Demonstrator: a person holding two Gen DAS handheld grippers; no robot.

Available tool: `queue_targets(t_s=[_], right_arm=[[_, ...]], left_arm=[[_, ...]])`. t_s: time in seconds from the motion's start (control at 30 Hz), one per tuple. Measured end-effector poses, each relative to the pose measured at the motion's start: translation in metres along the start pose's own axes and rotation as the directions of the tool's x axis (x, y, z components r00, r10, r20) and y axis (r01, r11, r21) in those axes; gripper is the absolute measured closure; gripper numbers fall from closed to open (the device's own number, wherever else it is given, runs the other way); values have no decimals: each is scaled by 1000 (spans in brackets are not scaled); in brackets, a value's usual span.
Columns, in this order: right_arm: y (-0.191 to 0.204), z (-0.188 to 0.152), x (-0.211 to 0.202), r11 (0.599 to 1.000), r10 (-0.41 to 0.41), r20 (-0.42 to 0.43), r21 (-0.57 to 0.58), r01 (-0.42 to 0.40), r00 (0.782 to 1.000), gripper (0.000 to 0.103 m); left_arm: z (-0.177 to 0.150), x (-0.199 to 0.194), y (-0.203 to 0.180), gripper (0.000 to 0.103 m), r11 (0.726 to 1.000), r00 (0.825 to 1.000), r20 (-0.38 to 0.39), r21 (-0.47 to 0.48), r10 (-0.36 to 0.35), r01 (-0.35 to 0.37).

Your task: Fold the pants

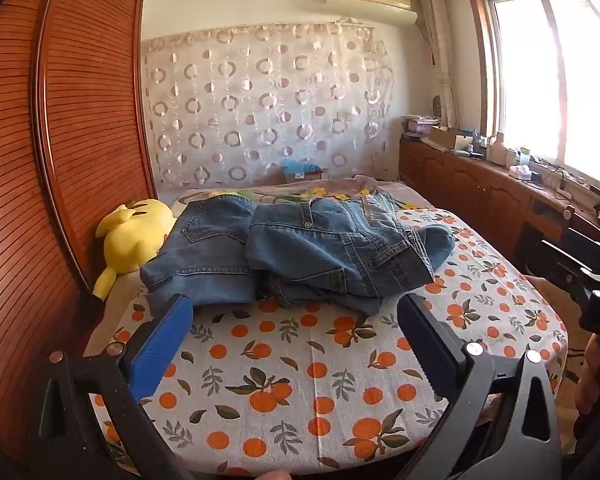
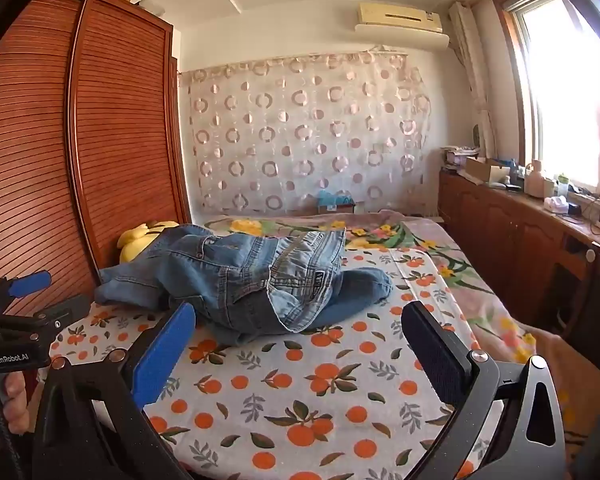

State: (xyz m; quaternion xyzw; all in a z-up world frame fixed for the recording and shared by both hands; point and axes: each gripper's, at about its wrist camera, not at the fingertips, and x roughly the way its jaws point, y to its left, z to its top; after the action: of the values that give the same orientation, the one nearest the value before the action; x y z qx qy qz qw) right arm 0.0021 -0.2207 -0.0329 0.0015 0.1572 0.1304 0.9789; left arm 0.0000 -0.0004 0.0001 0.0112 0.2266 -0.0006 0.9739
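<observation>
- Fingers of the left gripper [image 1: 294, 312] stood wide apart with nothing between them, hovering over the bed [image 1: 300, 380] with its orange-print sheet, just short of the jeans [image 1: 300, 252].
- From the left wrist view, one pair of jeans lay in a crumpled heap in the middle of the bed, its long axis running across the picture from left to right; the waistband with its button sat near the middle, a leg end reaching toward the left fingertip.
- One yellow plush toy [image 1: 134, 236] lay against the jeans' left end, beside the wooden wardrobe [image 1: 60, 140].
- At the right edge of that view, part of the right gripper [image 1: 596, 292] showed beside the bed.
- From the right wrist view, the right gripper [image 2: 300, 320] also had both fingers spread wide, empty, close to the heap's near edge.
- There the jeans [image 2: 240, 280] again lay crosswise, waistband opening turned toward the right, the toy [image 2: 148, 236] half hidden behind them.
- The left gripper [image 2: 24, 300] appeared at the left edge, held by a hand [image 2: 14, 404].
</observation>
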Motion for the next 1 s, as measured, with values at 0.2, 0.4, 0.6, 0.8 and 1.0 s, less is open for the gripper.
queue_targets(t_s=[0.2,0.4,0.6,0.8,1.0], right_arm=[[1,1,2,1000,2,-20,2,-2,1000,0],[2,2,1,1000,-3,-9,2,3,1000,0],[2,-1,-1,1000,-2,3,9,2,1000,0],[2,-2,-1,1000,-4,4,8,4,1000,0],[1,-1,-2,1000,-2,1,12,2,1000,0]], left_arm=[[-4,1,7,1,1000,1000,-1,1,-12,12],[-4,1,4,1,1000,1000,-7,-2,0,0],[0,-1,3,1,1000,1000,-6,-1,2,-2],[0,-2,3,1,1000,1000,-4,-2,3,-3],[2,-4,4,1,1000,1000,3,-7,2,-2]])
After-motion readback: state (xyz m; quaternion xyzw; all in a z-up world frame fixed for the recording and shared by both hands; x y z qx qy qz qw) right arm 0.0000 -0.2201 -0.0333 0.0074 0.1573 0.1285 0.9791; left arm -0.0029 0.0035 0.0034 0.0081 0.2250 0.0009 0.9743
